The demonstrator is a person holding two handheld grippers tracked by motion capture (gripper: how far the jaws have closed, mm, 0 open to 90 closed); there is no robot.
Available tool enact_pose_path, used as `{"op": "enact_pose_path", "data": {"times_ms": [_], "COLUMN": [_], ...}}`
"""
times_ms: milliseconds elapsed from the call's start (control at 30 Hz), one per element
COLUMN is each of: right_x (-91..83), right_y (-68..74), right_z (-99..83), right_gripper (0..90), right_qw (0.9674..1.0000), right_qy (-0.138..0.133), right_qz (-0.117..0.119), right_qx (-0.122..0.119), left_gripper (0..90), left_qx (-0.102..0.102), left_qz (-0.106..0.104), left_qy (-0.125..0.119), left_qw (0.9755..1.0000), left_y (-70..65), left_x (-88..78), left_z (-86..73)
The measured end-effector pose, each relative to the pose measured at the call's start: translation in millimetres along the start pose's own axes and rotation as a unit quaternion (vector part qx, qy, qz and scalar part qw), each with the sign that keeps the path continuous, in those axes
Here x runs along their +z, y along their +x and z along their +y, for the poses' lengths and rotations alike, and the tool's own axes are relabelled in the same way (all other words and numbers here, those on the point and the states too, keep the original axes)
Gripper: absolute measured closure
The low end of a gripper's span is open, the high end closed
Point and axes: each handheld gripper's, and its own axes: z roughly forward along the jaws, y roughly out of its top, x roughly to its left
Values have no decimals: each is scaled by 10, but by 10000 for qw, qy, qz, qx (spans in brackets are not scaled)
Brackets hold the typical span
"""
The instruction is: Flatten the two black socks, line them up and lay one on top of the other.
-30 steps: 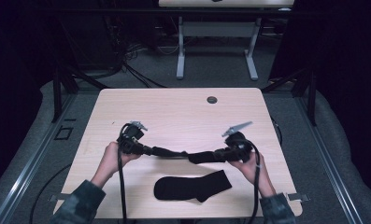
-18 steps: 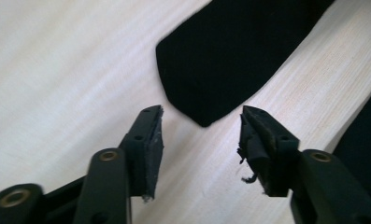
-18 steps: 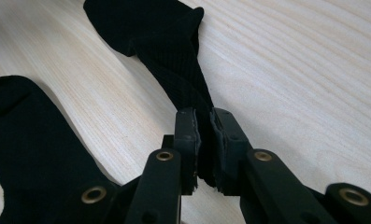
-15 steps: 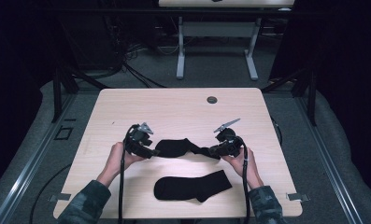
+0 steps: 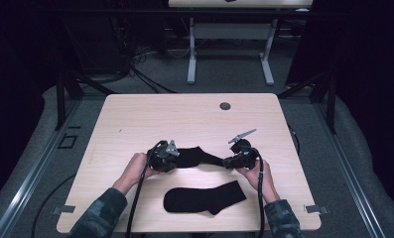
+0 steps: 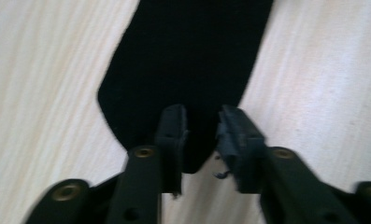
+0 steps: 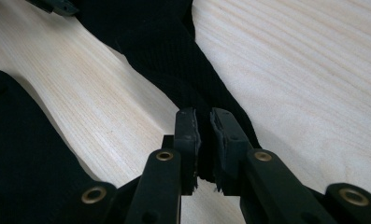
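Right gripper [image 7: 203, 133] pinches one end of the sock [image 5: 197, 156]. Left gripper [image 6: 203, 135] jaws, just closing, straddle the other end, pads not pressing. Second sock [image 5: 204, 197] lies nearer the person.

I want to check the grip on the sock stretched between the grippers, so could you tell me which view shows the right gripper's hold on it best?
The right gripper view: the right gripper pinches the held sock right between its pads. The high view shows that sock whole but small between both grippers. The left gripper view shows its other end lying at the left gripper.
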Motion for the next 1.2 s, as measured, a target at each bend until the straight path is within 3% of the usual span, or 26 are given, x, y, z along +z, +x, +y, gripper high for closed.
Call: {"op": "enact_pose_path", "data": {"times_ms": [100, 300, 400, 500, 600, 633, 700, 767, 800, 833, 867, 933, 1000, 1033, 1067, 1100, 1133, 1200], "right_x": [-11, -67, -146, -327, -634, -731, -849, -758, -635, -493, -358, -146, -51, -48, -63, -84, -112, -188], "right_y": [24, 91, 148, 312, 537, 562, 479, 245, 111, -9, -89, -186, -205, -203, -196, -190, -192, -196], "right_z": [-20, -58, -80, -125, -191, -197, -144, -17, 50, 103, 132, 162, 174, 183, 188, 192, 191, 184], "right_gripper": [810, 812, 811, 811, 812, 812, 812, 811, 810, 809, 805, 761, 682, 640, 600, 561, 562, 520], "right_qw": [9999, 9995, 9990, 9985, 9972, 9973, 9979, 9989, 9992, 9996, 9995, 9993, 9991, 9991, 9990, 9984, 9979, 9956], "right_qy": [-43, -154, -248, -286, -437, -525, -576, -461, -357, -199, -78, 98, 27, 20, -19, -101, -183, -309], "right_qz": [-57, -162, -219, -241, -229, -126, 37, 92, 55, -41, -104, -74, -158, -232, -353, -469, -570, -863], "right_qx": [-82, -203, -299, -409, -554, -501, -307, -11, 165, 202, 304, 360, 395, 347, 281, 292, 249, 183], "left_gripper": [858, 896, 897, 897, 895, 893, 889, 880, 866, 849, 807, 746, 610, 593, 555, 507, 483, 439], "left_qx": [57, -77, -217, -307, -481, -572, -1006, -1399, -1615, -1715, -1811, -2062, -2229, -2217, -2173, -2172, -2115, -2098], "left_qz": [-5, 143, 15, -325, -752, -942, -1213, -1180, -1209, -1254, -1129, -1205, -1082, -987, -808, -739, -547, -394], "left_qy": [-15, -84, -229, -529, -838, -878, -945, -640, -474, -308, -144, -238, -386, -439, -399, -430, -419, -444], "left_qw": [10000, 9998, 9995, 9976, 9925, 9900, 9830, 9810, 9783, 9767, 9768, 9708, 9681, 9691, 9719, 9724, 9749, 9759], "left_y": [-7, -14, -34, -150, -250, -226, -57, 172, 276, 351, 400, 459, 488, 481, 466, 445, 424, 389], "left_x": [9, 11, -54, -294, -662, -760, -837, -703, -576, -451, -346, -238, -230, -247, -273, -291, -320, -336], "left_z": [-7, -30, -71, -81, -50, -31, -2, 13, 3, -13, -27, -73, -99, -101, -92, -81, -71, -59]}}
